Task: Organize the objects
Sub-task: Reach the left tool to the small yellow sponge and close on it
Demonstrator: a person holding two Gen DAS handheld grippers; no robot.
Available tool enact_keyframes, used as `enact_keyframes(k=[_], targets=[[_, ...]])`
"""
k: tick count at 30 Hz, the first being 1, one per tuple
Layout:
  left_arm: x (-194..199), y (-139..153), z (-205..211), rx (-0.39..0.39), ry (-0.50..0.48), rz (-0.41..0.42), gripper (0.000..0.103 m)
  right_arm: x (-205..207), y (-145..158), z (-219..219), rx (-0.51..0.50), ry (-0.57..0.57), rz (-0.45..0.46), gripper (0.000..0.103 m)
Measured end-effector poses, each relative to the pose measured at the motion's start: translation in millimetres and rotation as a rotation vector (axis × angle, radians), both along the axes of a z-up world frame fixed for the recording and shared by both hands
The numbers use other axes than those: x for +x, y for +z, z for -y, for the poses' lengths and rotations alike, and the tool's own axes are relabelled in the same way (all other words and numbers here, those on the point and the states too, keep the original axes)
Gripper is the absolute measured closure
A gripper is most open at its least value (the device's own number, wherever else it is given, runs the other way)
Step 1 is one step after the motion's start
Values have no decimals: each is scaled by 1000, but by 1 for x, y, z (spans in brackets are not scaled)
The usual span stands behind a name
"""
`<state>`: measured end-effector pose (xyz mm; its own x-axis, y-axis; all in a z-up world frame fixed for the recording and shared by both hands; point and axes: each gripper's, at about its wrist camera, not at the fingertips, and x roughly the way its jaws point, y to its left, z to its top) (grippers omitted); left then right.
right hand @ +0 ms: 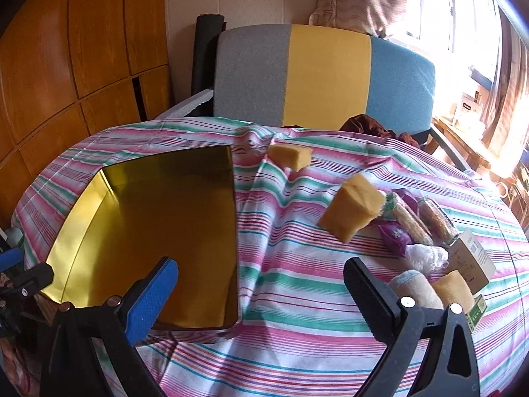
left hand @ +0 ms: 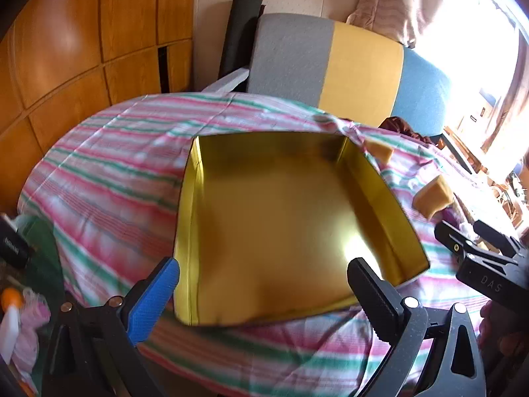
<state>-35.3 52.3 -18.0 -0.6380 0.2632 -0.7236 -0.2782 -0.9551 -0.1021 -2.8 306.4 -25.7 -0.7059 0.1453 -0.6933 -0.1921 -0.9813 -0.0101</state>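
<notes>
Striped cloth (right hand: pixel 297 274) covers my table; the gold tin (right hand: pixel 148 231) sits empty at left, 2 yellow sponges (right hand: pixel 353 211) beside it. My left gripper (left hand: pixel 264 284) and right gripper (right hand: pixel 261 284) hang spread wide, holding nothing.

Our left gripper (left hand: pixel 263 279) has black plastic arms with triangular cut-outs; at 8 o'clock its finger (left hand: pixel 153 296) wears a blue textured pad, at 4 o'clock the other a black ribbed one. Silver round fasteners sit at the pivots. Our right gripper (right hand: pixel 261 279) is built alike. In the left view at 3 o'clock its black body shows pale lettering "DAS".
</notes>
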Motion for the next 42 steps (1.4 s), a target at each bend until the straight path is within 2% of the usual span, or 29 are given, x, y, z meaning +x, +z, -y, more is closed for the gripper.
enact_keyframes(k=[4, 8, 12, 14, 16, 20, 24, 32, 34, 36, 37, 40, 42], targets=[[-22, 24, -30, 2, -88, -40, 1, -4, 6, -41, 22, -49, -2, 1], [-51, 45, -84, -46, -200, -97, 0, -6, 11, -86, 29, -110, -7, 1], [-82, 50, -144, -103, -312, -96, 0, -4, 14, -125, 21, -172, -31, 1], [-99, 46, -178, -144, -365, -86, 1, -3, 14, -142, 0, -202, -49, 1], [-115, 39, -207, -145, -418, -50, 1, -1, 11, -158, -37, -235, -64, 1], [-144, 20, -257, -197, -473, -28, 3, -1, -2, -175, -132, -257, -26, 1], [-174, -4, -299, -254, -495, 11, 5, -1, 0, -176, -153, -240, -34, 1], [-220, -44, -338, -316, -473, 85, 7, -2, 0, -177, -184, -231, -39, 1], [-230, -52, -341, -326, -465, 106, 15, -2, 0, -179, -186, -236, -42, 1], [-236, -59, -343, -308, -468, 148, 40, -1, 1, -184, -192, -249, -45, 1], [-237, -62, -343, -295, -474, 172, 40, 0, 1, -187, -198, -263, -51, 1], [-227, -58, -342, -288, -481, 135, 43, 7, 3, -201, -226, -317, -76, 1], [-224, -50, -336, -255, -468, 123, 44, 13, 3, -213, -246, -368, -91, 4]])
